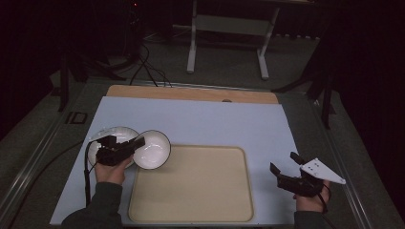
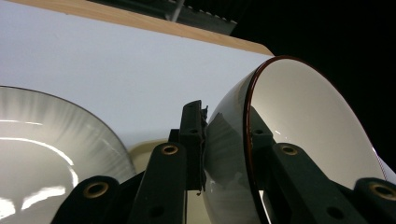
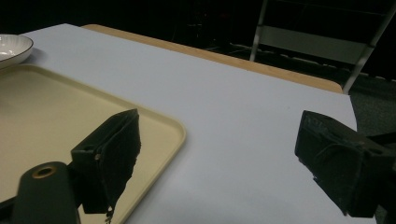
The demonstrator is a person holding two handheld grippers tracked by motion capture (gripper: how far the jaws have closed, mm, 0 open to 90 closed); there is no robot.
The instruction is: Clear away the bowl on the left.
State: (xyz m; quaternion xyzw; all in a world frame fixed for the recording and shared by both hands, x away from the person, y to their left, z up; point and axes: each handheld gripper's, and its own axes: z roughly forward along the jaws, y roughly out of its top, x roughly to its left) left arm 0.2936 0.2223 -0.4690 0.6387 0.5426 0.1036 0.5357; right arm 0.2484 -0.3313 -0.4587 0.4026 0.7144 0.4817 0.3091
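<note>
**Left gripper clamped on a bowl rim, right gripper open and empty**

Here, your desk carries a pale blue-white sheet over most of its top, with a strip of bare wood showing along the far edge. The largest thing on it is the beige tray, lying against the near edge, a little left of centre. Beyond the tray's far left corner sits a white plate with a dark rim, close to the left edge of the sheet.

Your left gripper has its jaws closed on the rim of a white bowl, one jaw inside and one outside the wall. The bowl is tipped up on its side over the tray's far left corner, just beside the plate; whether it touches the tray I cannot tell. Your left hand grips that tool from below.

Your right gripper hangs near the near right corner of the desk, right of the tray, jaws spread wide with nothing between them, held by your right hand.
</note>
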